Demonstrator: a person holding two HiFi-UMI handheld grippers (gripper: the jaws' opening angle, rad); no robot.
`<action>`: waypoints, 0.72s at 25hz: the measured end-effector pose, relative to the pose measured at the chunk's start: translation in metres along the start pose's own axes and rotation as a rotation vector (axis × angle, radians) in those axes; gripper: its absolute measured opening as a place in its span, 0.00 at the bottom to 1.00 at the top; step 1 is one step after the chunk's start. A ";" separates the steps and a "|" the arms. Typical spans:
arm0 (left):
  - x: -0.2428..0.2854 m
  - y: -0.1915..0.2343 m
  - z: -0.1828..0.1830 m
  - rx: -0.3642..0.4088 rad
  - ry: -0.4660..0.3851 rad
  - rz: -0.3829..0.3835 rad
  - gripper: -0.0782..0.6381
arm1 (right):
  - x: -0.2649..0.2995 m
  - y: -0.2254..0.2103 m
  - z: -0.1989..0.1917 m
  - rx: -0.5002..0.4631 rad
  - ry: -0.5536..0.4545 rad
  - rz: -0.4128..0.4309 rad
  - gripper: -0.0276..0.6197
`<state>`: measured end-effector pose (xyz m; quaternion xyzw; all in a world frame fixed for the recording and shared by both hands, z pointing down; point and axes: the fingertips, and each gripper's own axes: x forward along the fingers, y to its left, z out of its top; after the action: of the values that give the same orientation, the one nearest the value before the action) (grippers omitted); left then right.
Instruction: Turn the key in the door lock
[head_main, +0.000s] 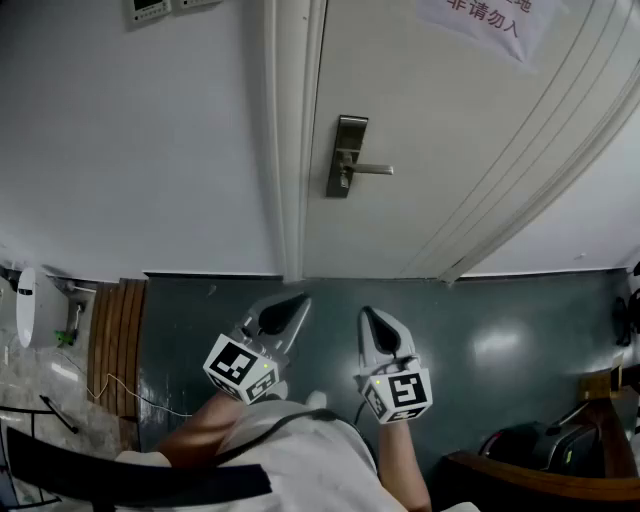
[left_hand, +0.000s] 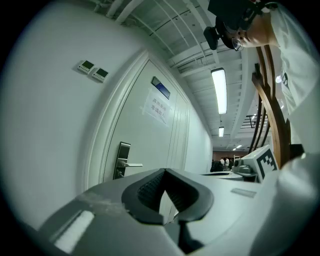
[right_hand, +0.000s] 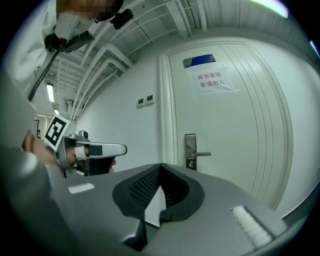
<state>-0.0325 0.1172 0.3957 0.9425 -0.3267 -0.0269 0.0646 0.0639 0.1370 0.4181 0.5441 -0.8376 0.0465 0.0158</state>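
door lock of silver metal is showing in every view, blue rectangular nameplate only in gripper views; key is not resolving; left gripper and right gripper are sitting closed, empty.

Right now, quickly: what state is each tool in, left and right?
Left tool: closed, holding nothing.
Right tool: closed, holding nothing.
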 end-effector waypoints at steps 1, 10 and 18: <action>0.001 -0.001 0.000 0.000 0.000 0.000 0.12 | 0.000 -0.001 0.000 0.001 -0.001 0.001 0.05; 0.009 -0.010 -0.002 -0.002 0.001 0.011 0.12 | -0.007 -0.011 -0.004 0.010 0.008 0.012 0.05; 0.015 -0.011 -0.009 -0.007 0.007 0.034 0.12 | -0.007 -0.021 -0.009 0.020 0.019 0.031 0.05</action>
<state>-0.0133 0.1178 0.4031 0.9366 -0.3426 -0.0235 0.0693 0.0855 0.1355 0.4280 0.5308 -0.8452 0.0603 0.0177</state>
